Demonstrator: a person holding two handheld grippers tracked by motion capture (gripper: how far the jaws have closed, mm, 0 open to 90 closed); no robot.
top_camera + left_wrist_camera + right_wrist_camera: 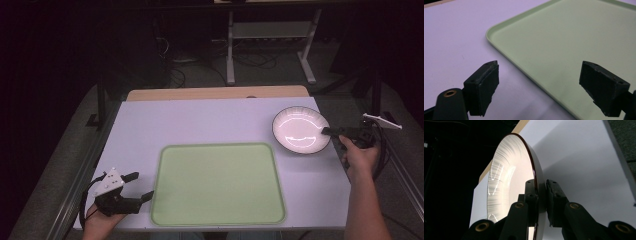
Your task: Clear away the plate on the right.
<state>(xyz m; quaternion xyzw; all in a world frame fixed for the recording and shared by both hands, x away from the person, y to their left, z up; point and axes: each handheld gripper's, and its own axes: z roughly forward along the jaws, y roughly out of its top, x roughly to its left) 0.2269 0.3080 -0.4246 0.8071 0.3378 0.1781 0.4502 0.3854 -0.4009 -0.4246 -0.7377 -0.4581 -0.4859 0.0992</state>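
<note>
1. Plate (300, 129) is sitting pinched at its rim between the right gripper (541, 195) fingers, near the table's (200, 125) far right corner.
2. Left gripper (136, 186) fingers are waiting spread beside the empty green tray (217, 185); moving the plate onto it is likely remaining.

right gripper (331, 131) grips plate (299, 129) rim | left gripper (141, 186) beside tray (217, 183)

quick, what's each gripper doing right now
left gripper: open, holding nothing, beside the green tray.
right gripper: shut on the rim of the white plate.
</note>
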